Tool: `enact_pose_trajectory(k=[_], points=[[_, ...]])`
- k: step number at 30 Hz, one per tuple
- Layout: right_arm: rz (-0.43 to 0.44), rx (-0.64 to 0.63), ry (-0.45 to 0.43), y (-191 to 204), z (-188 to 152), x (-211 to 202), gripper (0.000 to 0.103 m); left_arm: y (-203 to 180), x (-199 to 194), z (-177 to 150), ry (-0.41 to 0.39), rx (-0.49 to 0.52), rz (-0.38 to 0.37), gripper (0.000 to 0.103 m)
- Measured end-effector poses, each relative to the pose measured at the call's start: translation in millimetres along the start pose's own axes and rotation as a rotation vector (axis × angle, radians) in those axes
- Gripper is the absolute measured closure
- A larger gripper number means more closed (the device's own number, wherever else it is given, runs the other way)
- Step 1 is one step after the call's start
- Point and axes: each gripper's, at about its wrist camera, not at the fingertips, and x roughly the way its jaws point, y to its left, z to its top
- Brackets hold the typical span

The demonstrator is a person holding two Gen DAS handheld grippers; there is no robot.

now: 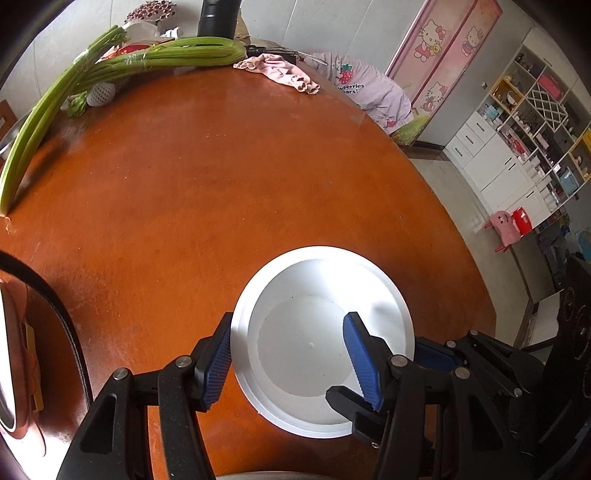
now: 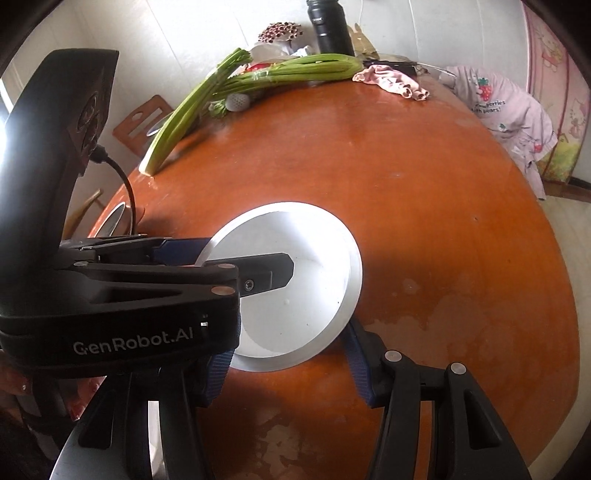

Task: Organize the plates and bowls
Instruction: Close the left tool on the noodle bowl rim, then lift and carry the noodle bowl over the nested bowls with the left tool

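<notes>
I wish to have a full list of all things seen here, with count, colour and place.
round wooden table: one, orange-brown, fills both views
deep round white plate: one, white, near edge of the table
bundle of long celery stalks: one, green, far left edge
crumpled pink cloth: one, pink, far edge beside the celery
tall black bottle: one, black, behind the celery
white foam-netted ball: one, white, beside the celery
printed pink garment: one, pale pink, beyond the table's far right edge
left claw: one, black and blue, open astride the plate's rim
right claw: one, black and blue, open at the opposite rim
</notes>
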Motion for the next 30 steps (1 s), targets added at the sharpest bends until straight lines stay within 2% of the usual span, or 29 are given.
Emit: enact_pose_trajectory(k=[3, 30], points=[[-0.003, -0.002, -0.002, 2, 1, -1, 0.045, 4, -5, -1, -0.012, -0.015, -0.024, 0.045], [0.008, -0.088, -0.092, 48, -2, -43, 0.045, 0, -84, -23, -0.168, 0.018, 0.001, 0.045]])
